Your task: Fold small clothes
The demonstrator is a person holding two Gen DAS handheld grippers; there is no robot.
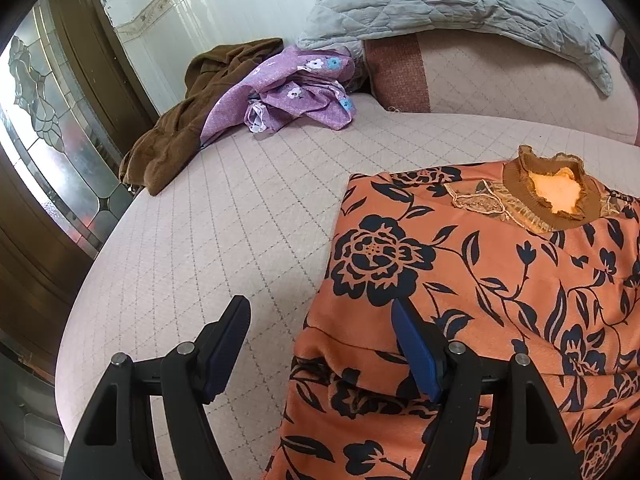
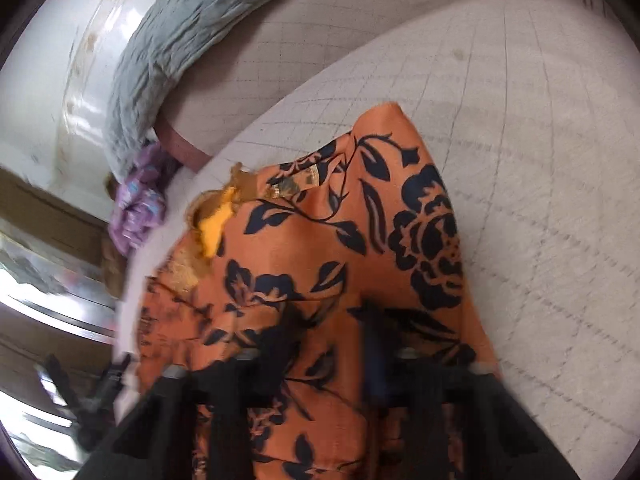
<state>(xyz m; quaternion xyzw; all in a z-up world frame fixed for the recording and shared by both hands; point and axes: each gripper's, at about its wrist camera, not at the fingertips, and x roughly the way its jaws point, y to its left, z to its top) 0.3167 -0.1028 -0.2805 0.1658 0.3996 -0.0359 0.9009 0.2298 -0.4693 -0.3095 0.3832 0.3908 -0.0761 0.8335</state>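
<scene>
Orange floral garment lies on the pale quilted bed surface, toward the right side of the left wrist view; its brown ribbed collar sits at the far end, standing open with a lighter orange lining visible inside; lace-like trim lies beside the collar; the near part of the garment shows a crease running across it and a rumpled lower edge; left gripper hovers low at the garment's near-left edge, fingers spread wide and grasping nothing; the left finger is over bare bedding, the right finger is over the orange cloth, though contact cannot be confirmed; right gripper appears heavily blurred in the right wrist view, its dark fingers over the near portion of the same garment; whether they are clenched on the fabric or released cannot be told; in that view the collar lies to the left and the garment tapers toward the far end; a crumpled purple floral cloth rests at the far-left of the bed, lying partly on a brown garment; a grey quilted blanket is draped over a pink bolster at the head of the bed; a wooden door with leaded glass stands at left
</scene>
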